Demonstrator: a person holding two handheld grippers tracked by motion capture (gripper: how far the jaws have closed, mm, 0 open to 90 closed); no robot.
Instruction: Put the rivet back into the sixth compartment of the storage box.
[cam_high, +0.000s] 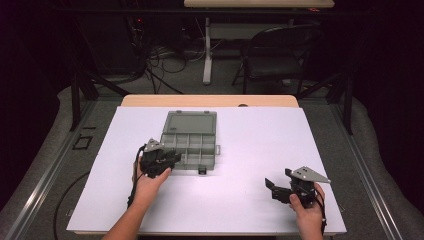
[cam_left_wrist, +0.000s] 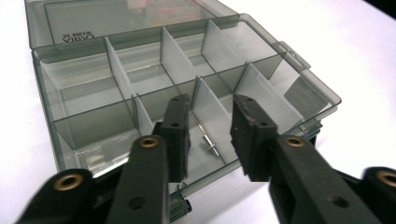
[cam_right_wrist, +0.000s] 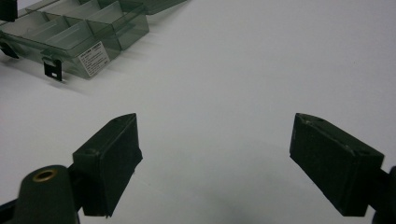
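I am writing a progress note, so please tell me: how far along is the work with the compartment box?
Done: the box lies open, lid back, and one small metal pin rests in a near compartment. In hand: the left tool hovers over that compartment, jaws apart, holding nothing. The right tool waits wide open above bare table. Left: the other compartments look empty; no further parts visible, so the remainder is unclear.

Lab or recording studio, dark curtained surround, white-topped table at frame centre, tangled cables on grey carpet at upper left, black folding chair at upper right, second desk's white leg at top centre
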